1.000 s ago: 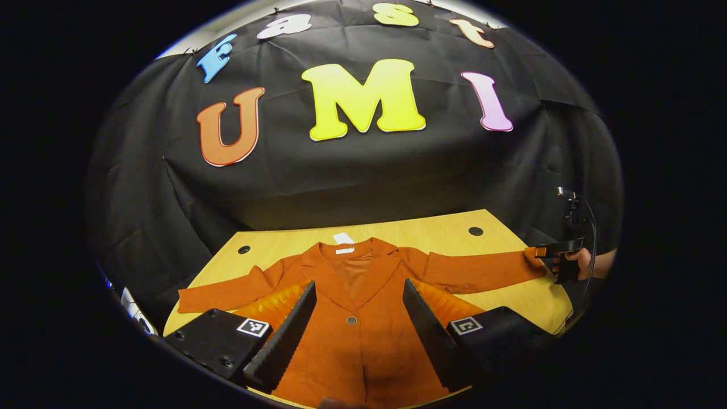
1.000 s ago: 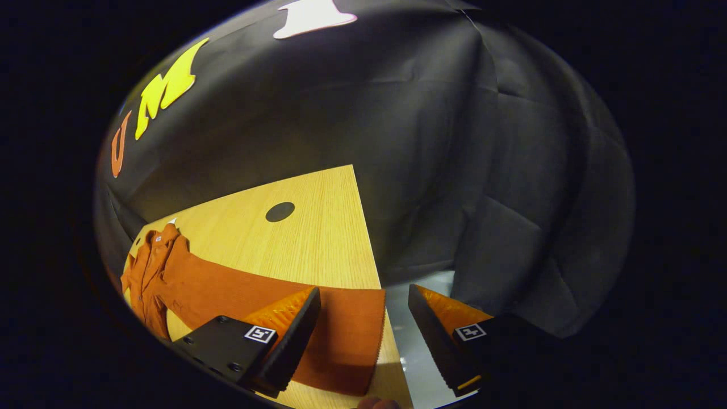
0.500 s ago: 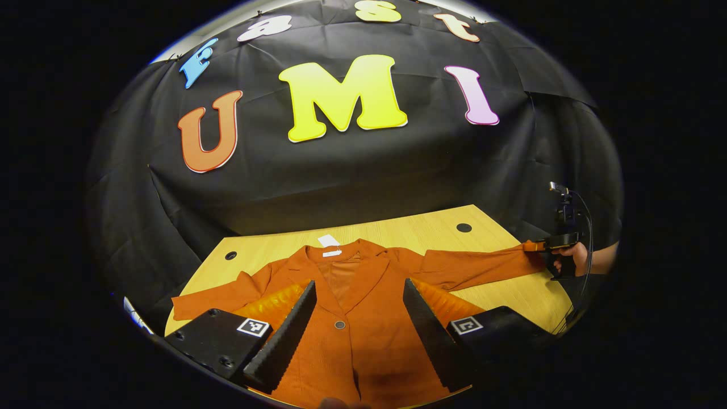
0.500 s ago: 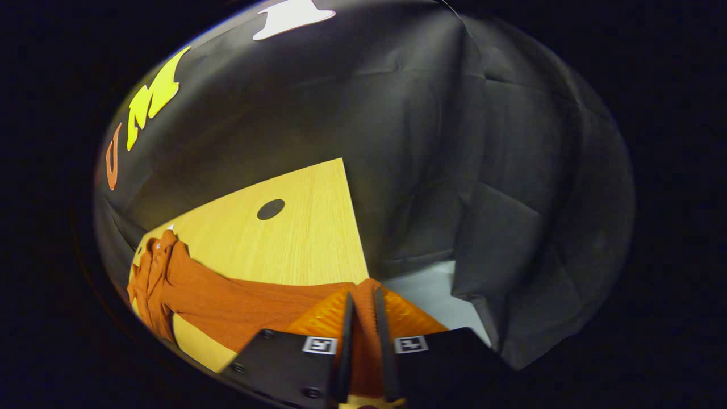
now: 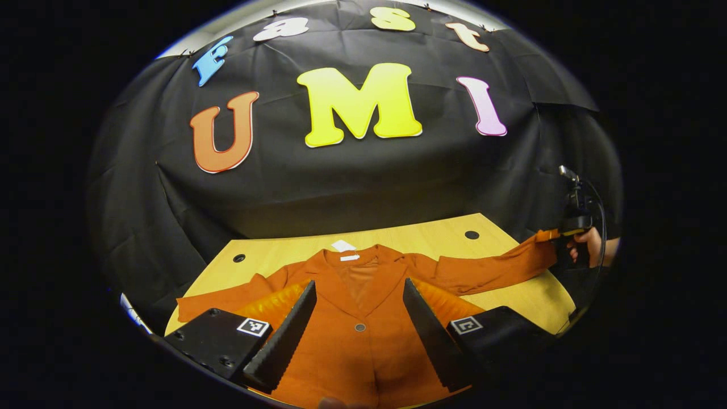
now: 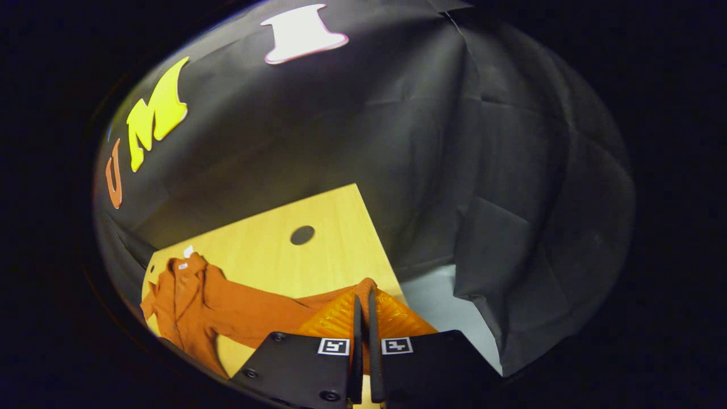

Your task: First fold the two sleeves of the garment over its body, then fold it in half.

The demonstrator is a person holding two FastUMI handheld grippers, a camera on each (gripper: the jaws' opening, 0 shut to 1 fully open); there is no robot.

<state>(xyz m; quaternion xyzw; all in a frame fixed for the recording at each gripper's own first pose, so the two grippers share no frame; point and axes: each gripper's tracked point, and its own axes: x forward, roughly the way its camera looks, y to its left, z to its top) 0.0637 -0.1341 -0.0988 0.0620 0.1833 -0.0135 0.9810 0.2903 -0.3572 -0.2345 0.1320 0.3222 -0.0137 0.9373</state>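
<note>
Right gripper view: right gripper (image 6: 363, 318) fingers pinch the sleeve cuff (image 6: 363, 287), raised off the table (image 6: 318, 261). Left gripper (image 5: 359, 326) fingers spread wide, hovering above the orange jacket (image 5: 363, 324) lying flat.

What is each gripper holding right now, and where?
The right gripper pinches the jacket's sleeve at its cuff end. The left gripper holds nothing.

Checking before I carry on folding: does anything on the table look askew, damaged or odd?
Nothing stands out. The jacket lies flat and buttoned on the table. The right gripper is shut on one sleeve's cuff, lifting it; the left gripper hangs open above the body.
</note>
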